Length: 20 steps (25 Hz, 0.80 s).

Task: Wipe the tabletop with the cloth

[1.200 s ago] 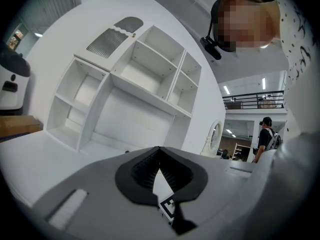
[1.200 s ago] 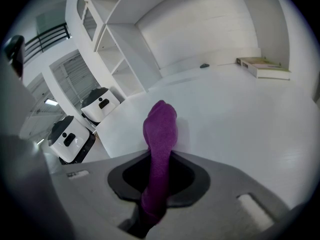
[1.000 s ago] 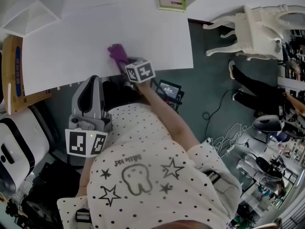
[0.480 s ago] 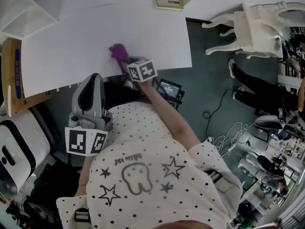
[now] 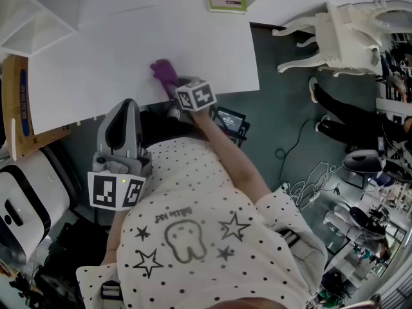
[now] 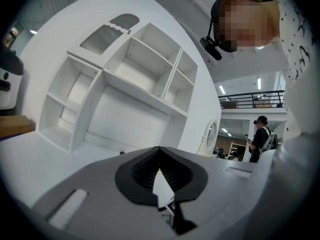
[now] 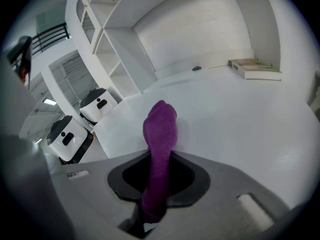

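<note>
Head view: the purple cloth [image 5: 163, 73] sits bunched on the smooth white table [image 5: 116, 50], close to its near edge, with the right claw [image 5: 174, 87] at it. The left claw [image 5: 126, 107] is off the table, nearer the person.

Left gripper view: the ribbed black jaws meet at the tips with nothing between them. A white shelf unit [image 6: 125, 79] stands beyond.

Right gripper view: the jaws are clamped on the cloth, a fuzzy upright fold. A flat book [image 7: 255, 68] lies at far right.
</note>
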Tool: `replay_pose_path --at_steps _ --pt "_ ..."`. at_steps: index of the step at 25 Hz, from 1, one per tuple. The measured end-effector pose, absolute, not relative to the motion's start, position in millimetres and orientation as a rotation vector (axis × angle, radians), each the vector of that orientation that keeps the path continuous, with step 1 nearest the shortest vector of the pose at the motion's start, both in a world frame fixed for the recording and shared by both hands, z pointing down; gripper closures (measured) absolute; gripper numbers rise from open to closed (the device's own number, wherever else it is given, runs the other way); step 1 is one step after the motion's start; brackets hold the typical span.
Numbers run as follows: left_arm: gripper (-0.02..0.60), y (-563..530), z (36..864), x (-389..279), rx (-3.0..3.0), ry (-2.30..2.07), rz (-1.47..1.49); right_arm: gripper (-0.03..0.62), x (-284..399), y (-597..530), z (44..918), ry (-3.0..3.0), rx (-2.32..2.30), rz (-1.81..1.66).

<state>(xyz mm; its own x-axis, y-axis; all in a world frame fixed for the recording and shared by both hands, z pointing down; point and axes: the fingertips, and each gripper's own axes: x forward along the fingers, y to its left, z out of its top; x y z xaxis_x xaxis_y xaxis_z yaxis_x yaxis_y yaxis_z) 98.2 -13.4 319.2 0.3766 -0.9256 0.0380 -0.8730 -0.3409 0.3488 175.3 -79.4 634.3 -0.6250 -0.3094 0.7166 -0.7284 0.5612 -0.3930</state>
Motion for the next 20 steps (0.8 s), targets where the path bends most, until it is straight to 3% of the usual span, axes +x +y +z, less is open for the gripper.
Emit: replay_pose_path --at_steps 20 --pt "0.586 -15 318 86 2.323 -1.592 -0.261 0.531 201 -86 634 -2.198 0.872 0.834"
